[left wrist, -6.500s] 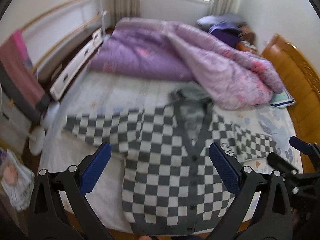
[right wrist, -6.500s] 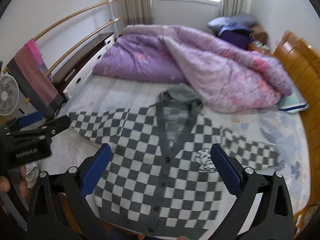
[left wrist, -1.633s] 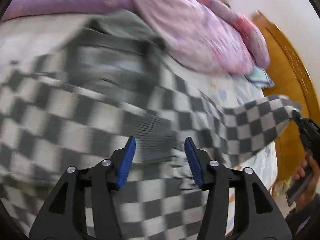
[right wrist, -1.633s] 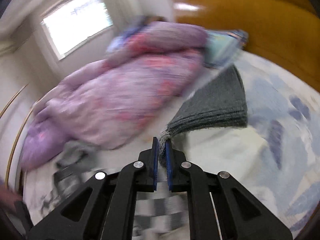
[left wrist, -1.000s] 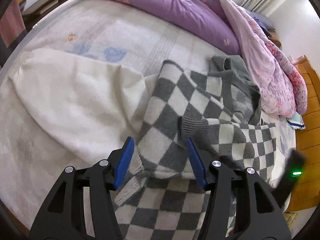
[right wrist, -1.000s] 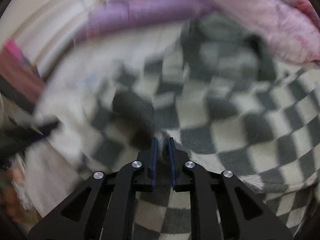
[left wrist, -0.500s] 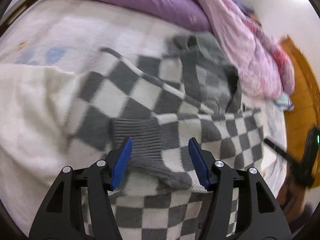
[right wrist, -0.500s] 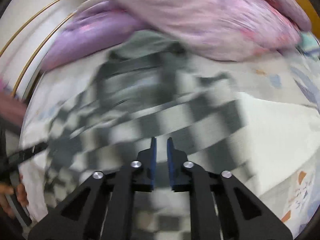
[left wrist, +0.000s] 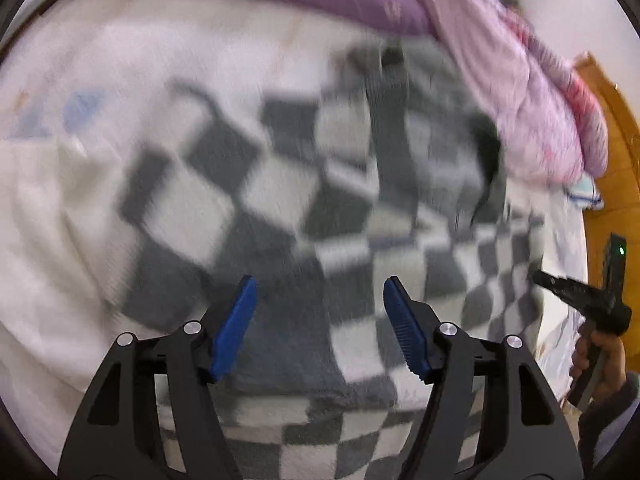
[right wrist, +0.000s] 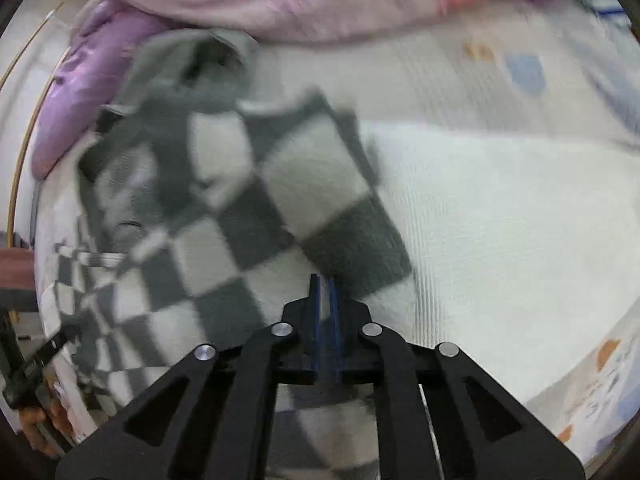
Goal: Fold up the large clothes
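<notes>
A grey and white checked cardigan (left wrist: 304,184) lies on the white bed sheet (left wrist: 48,208) with both sleeves folded in across its body. My left gripper (left wrist: 318,312) is open and empty, low over the cardigan's middle. The right gripper shows in the left wrist view (left wrist: 580,300) at the far right, over the cardigan's right edge. In the right wrist view the cardigan (right wrist: 224,208) fills the left half, with its grey hood (right wrist: 192,64) at the top. My right gripper (right wrist: 325,296) has its pads together over the cardigan's right edge; no cloth shows between them. Both views are blurred.
A purple and pink quilt (left wrist: 460,28) is bunched along the far side of the bed, against the cardigan's hood. A wooden headboard (left wrist: 616,152) stands at the right. Bare white sheet (right wrist: 500,220) spreads right of the cardigan. A pale rail (right wrist: 24,128) runs along the left wall.
My left gripper has moved forward over the cardigan, still open. My right gripper has let go of the sleeve cuff, which lies folded across the body, and has swung to the cardigan's right edge.
</notes>
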